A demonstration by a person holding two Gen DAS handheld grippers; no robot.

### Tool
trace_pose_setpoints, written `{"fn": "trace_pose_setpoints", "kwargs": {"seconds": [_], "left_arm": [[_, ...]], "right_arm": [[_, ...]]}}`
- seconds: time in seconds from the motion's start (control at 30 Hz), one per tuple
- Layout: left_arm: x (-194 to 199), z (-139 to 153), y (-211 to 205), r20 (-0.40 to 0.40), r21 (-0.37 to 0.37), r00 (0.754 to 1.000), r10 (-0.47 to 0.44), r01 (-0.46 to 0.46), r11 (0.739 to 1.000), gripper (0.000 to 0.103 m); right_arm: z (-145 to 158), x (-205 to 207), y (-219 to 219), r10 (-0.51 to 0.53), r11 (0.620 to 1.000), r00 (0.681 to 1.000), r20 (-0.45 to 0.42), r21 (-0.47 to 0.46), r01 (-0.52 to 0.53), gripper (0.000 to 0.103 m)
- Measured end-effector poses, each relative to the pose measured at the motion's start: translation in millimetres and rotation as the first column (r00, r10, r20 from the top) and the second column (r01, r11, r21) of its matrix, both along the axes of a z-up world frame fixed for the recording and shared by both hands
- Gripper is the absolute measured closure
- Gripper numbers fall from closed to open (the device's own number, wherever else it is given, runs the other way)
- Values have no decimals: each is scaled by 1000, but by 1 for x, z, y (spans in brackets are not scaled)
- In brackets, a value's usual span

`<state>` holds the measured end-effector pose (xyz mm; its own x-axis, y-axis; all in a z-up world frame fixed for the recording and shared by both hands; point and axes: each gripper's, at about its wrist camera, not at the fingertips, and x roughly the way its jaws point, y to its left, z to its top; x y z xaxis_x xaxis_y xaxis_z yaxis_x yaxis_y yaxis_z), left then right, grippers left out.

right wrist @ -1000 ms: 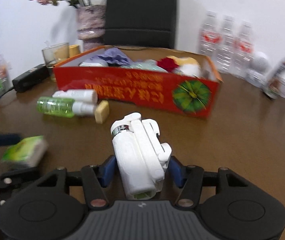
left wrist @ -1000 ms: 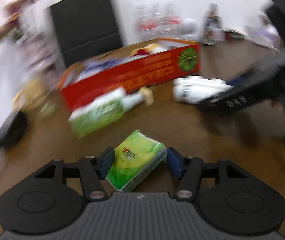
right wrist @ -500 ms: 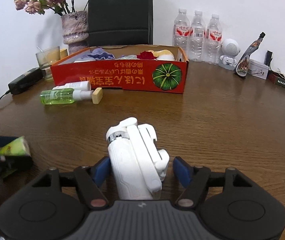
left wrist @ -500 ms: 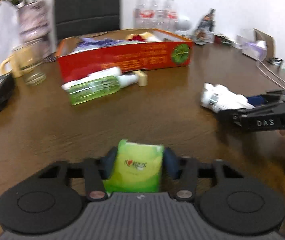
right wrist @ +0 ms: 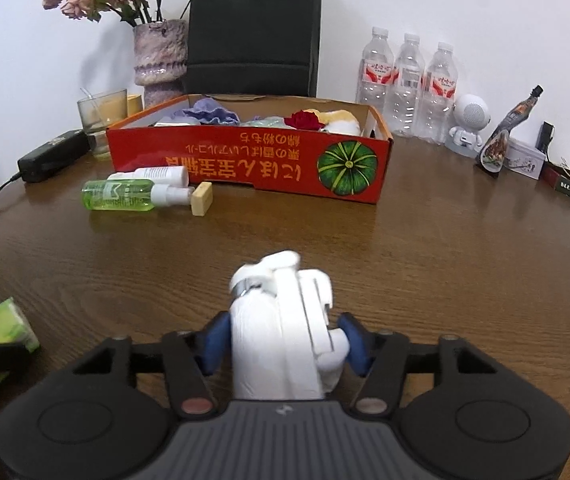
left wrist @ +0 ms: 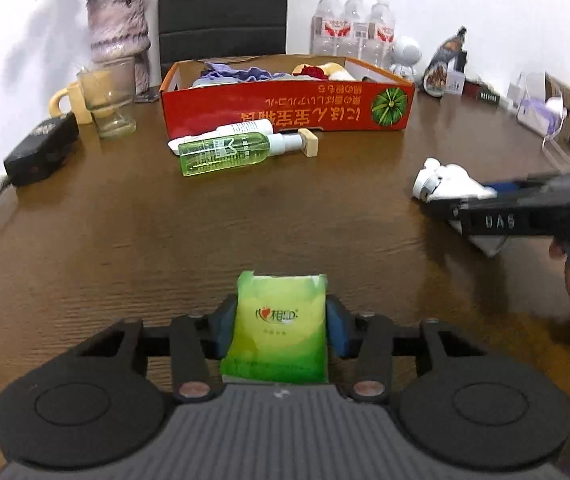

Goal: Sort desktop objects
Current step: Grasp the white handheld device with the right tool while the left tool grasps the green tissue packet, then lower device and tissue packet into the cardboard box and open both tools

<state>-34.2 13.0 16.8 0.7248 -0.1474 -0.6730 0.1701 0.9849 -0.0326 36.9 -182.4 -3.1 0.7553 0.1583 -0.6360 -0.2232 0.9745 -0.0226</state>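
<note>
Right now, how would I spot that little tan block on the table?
Find the red box with the pumpkin picture. Two bottles lie in front of it; the tan block touches the green bottle's white cap, the only small square-edged thing there.

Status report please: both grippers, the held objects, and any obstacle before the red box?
Left gripper closing on green tissue pack. Right gripper closing on white folding device. Green spray bottle lies before red box.

1. A green tissue pack (left wrist: 281, 328) sits near the bench's front edge, label up, between blue fingers (left wrist: 221, 326).
2. A white folded gadget (right wrist: 285, 328) lies to its right, lengthwise.
3. A green spray bottle (left wrist: 229, 152), a white tube (left wrist: 241, 128) and a tan block (left wrist: 309, 142) lie on their sides, farther back, against a red cardboard box (left wrist: 285, 108) full of soft items.
</note>
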Motion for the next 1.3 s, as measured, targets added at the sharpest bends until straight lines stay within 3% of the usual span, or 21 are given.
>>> {"fn": "trace_pose_setpoints", "kwargs": {"seconds": [0.17, 0.3, 0.4, 0.53, 0.67, 0.77, 0.9, 0.97, 1.03, 1.07, 1.1, 1.3], "left_arm": [[0, 17, 0, 69, -53, 998, -3, 7, 999, 59], [18, 48, 5, 157, -107, 988, 3, 14, 994, 59], [51, 74, 8, 224, -120, 975, 16, 11, 993, 59], [122, 106, 7, 235, -167, 971, 30, 10, 986, 59], [209, 112, 4, 163, -203, 983, 79, -45, 978, 58], [271, 99, 0, 65, -223, 993, 99, -82, 971, 58], [326, 70, -10, -59, -219, 990, 129, -139, 966, 58], [335, 60, -14, -73, -198, 987, 146, -158, 967, 53], [337, 57, -13, -65, -184, 985, 162, -172, 968, 41], [338, 55, -13, -61, -177, 983, 170, -179, 968, 23], [336, 58, -10, -58, -178, 984, 171, -179, 968, 15], [321, 83, 13, -43, -180, 985, 168, -173, 968, 12]], "right_arm": [[8, -11, -1, 26, 999, 999, -37, 23, -25, 50], [27, -12, -6, 21, 997, 1000, 13, 68, -22, 51], [49, 0, -8, 36, 995, 997, 64, 87, -42, 51], [88, 43, -4, 44, 995, 988, 149, 77, -56, 51], [118, 112, -10, -8, 995, 985, 172, 103, -10, 50], [115, 176, -13, -57, 991, 993, 101, 127, 44, 50], [89, 241, -5, -79, 980, 996, -36, 181, 84, 50], [75, 262, 2, -78, 976, 993, -83, 196, 93, 50], [58, 278, 8, -75, 969, 985, -158, 221, 109, 49], [51, 285, 9, -78, 963, 975, -207, 237, 127, 48], [47, 288, 8, -75, 958, 966, -246, 252, 139, 46], [68, 270, -6, -119, 960, 973, -197, 228, 164, 30]]}}
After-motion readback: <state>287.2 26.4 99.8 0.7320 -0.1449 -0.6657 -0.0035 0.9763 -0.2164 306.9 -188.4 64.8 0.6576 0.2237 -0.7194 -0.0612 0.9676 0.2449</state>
